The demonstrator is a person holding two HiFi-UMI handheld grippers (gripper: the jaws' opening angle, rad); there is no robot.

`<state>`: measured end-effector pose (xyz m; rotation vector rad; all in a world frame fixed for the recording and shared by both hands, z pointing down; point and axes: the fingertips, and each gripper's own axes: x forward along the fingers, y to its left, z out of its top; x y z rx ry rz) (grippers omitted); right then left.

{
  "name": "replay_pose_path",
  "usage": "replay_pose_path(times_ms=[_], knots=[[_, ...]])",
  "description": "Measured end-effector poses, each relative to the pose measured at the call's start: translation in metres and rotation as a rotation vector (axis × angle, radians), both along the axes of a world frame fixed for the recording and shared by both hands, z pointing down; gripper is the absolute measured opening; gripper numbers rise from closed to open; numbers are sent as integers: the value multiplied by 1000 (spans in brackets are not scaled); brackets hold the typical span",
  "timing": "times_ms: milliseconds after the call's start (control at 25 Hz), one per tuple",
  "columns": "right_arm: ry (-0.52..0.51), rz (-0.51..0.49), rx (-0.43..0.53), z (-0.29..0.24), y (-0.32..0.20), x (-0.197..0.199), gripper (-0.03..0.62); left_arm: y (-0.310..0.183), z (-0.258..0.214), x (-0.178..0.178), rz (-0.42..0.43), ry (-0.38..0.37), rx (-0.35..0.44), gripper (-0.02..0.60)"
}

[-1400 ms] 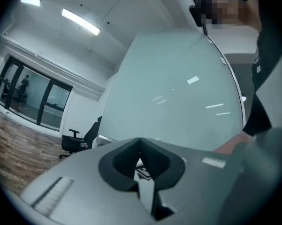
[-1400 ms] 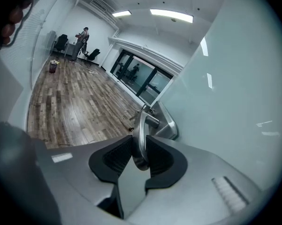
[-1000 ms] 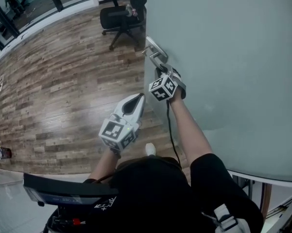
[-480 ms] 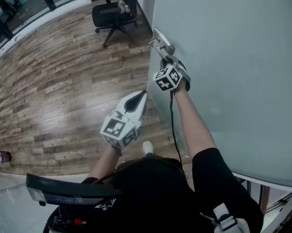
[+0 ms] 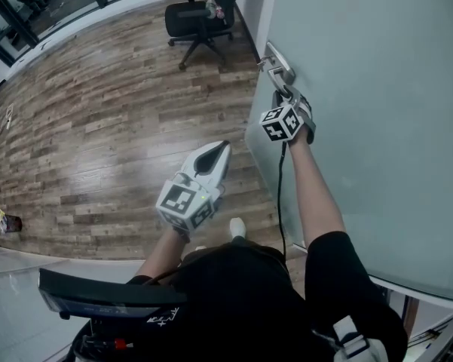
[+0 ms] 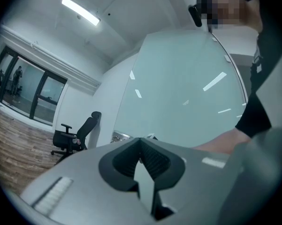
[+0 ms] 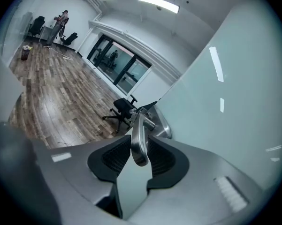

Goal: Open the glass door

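The frosted glass door (image 5: 362, 89) fills the right side of the head view, and its edge carries a metal lever handle (image 5: 279, 65). My right gripper (image 5: 286, 96) is at that lever. In the right gripper view the lever handle (image 7: 138, 139) stands between the jaws of the right gripper (image 7: 140, 153), which are opening, with thin slits showing beside the pads. My left gripper (image 5: 222, 148) hovers over the wood floor to the left of the door, shut and empty. The left gripper (image 6: 141, 142) points level at the glass door (image 6: 187, 93).
A black office chair (image 5: 203, 17) stands on the wood floor (image 5: 98, 127) just beyond the door's edge. Dark-framed windows (image 5: 30, 6) run along the far left. A small object (image 5: 7, 222) lies on the floor at the left edge.
The door's edge, the handle and my right gripper have shifted up and to the right in the head view. The left gripper stays at about the same spot.
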<state>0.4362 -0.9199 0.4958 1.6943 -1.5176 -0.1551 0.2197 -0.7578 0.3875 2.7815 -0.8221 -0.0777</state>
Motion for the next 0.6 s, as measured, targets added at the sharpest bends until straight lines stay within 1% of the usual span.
replay_pose_path(times_ms=[120,200,360,600], knots=[[-14,2,81,-13,16,-8,115,1,-4,-20,-33,-1,13,0],[-60,-24,117,-21,32,-25,114,5,-4,-34,-48,-7,17,0],[-230,-73,205,-44,89,-75,74,26,-7,-64,-55,-14,23,0],[-429,-98,306,-73,191,-144,41,60,-8,-102,-51,20,35,0]])
